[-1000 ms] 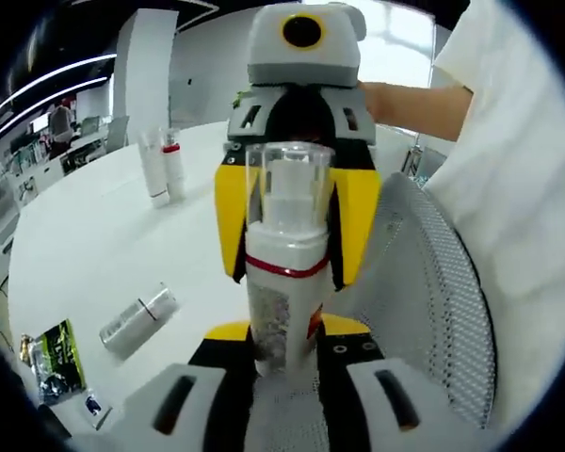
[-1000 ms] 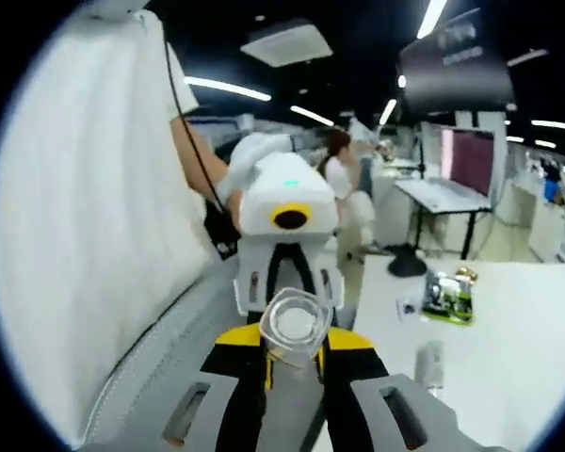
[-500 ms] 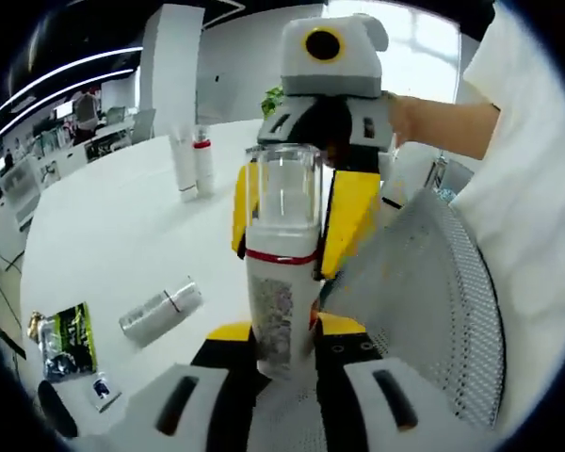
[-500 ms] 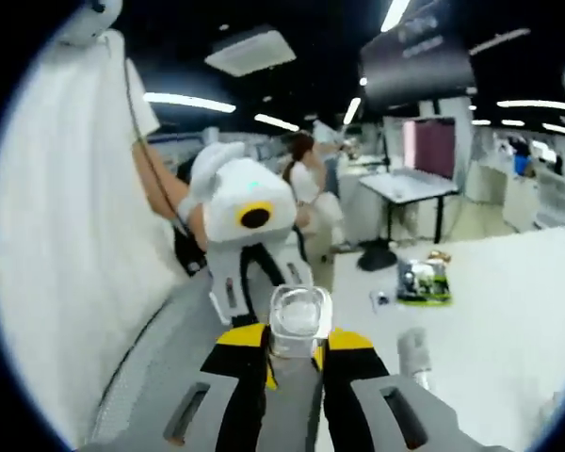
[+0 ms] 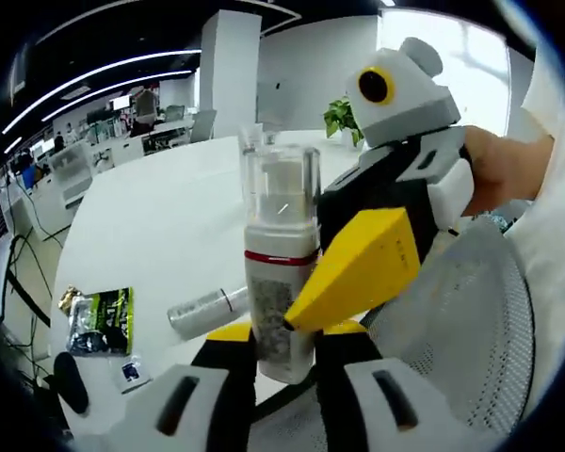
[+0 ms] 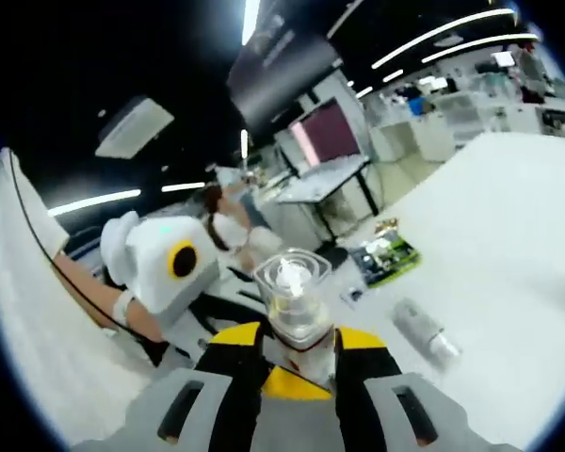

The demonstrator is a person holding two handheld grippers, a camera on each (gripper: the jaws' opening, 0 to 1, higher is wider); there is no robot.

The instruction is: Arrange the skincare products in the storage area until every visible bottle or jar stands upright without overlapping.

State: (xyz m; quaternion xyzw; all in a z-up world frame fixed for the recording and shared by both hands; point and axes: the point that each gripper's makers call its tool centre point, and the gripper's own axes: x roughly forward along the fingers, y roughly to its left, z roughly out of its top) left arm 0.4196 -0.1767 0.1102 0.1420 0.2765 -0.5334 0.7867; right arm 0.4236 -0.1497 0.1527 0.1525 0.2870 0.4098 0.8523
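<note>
**Desk:** Holding what, in the left gripper view?

**Photographer:** A pump bottle with a clear cap and a red band stands upright between the jaws of the left gripper, which pinch its lower body. The right gripper reaches in from the right with a person's hand behind it. One yellow jaw lies against the bottle's side; whether that pair is pressing it, I cannot tell. The bottle is held off the white table, over its near edge.

**Desk:** What else is on the table?

**Photographer:** A silver bottle lies on its side near the front edge. A green packet and a small card sit at the left corner. More bottles stand far back. A grey mesh chair back crowds the right.

**Desk:** And the right gripper view?

**Photographer:** The same bottle's cap rises between the yellow jaws, close on either side; again I cannot tell whether they grip. The left gripper faces in. The fallen bottle and packet lie beyond.

**Desk:** Your read?

**Photographer:** Probably a carry or handover. Next, set the bottle down upright on open table, away from the fallen bottle, which still needs standing.
</note>
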